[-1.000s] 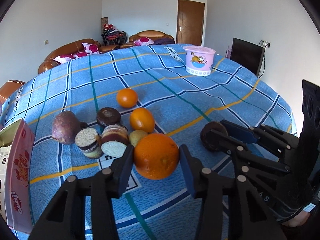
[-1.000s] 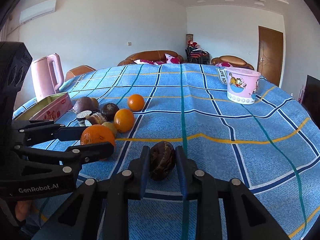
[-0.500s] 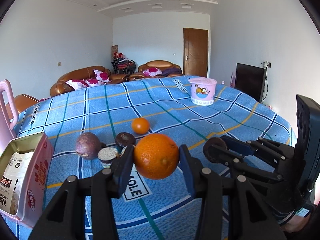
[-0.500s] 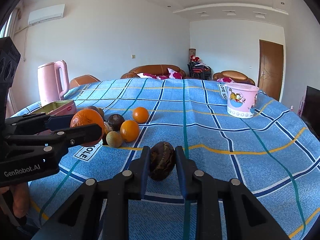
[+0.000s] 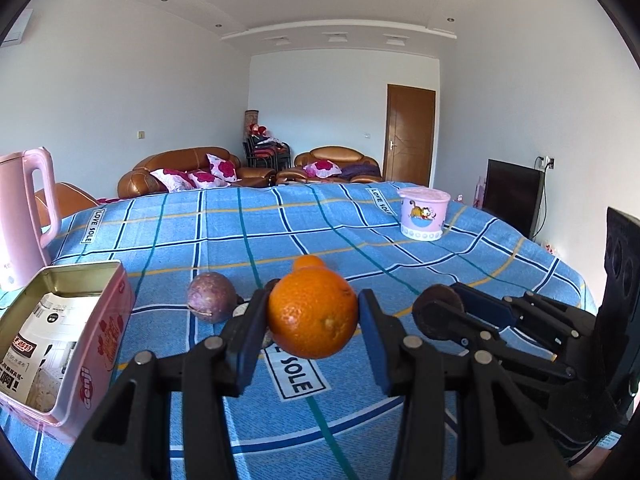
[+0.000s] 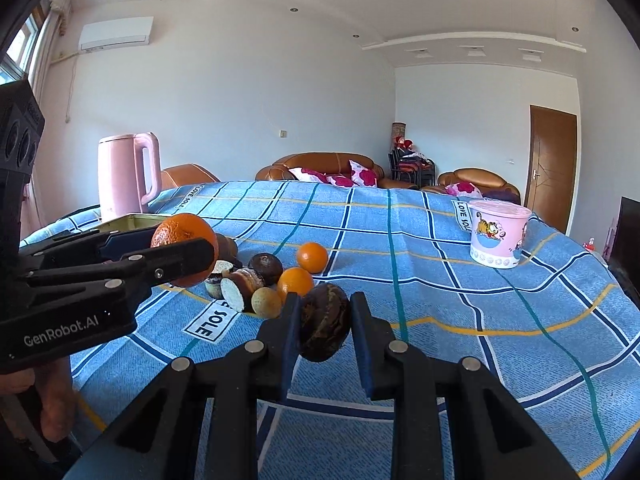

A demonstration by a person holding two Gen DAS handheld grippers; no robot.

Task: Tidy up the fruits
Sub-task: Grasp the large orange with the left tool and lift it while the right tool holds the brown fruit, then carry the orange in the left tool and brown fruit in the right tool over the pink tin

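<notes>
Two claws raised side by side above a blue checked table [image 6: 460, 300]. Left claw [image 5: 313, 320] clamped on one large orange [image 5: 313, 314]; right claw [image 6: 322, 322] clamped on one dark brown fruit [image 6: 325, 322]. On the cloth, far left of the claws: two small oranges [image 6: 312, 257], several dark and halved fruits bunched together. One open pink tin [image 5: 92, 344] near left, one pink cup [image 6: 498, 238] far right.

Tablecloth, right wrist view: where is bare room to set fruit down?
Bare cloth runs between the right tongs and the pink cartoon tub, and across the far side toward the sofas. The fruit pile beside the left tongs is crowded.
</notes>
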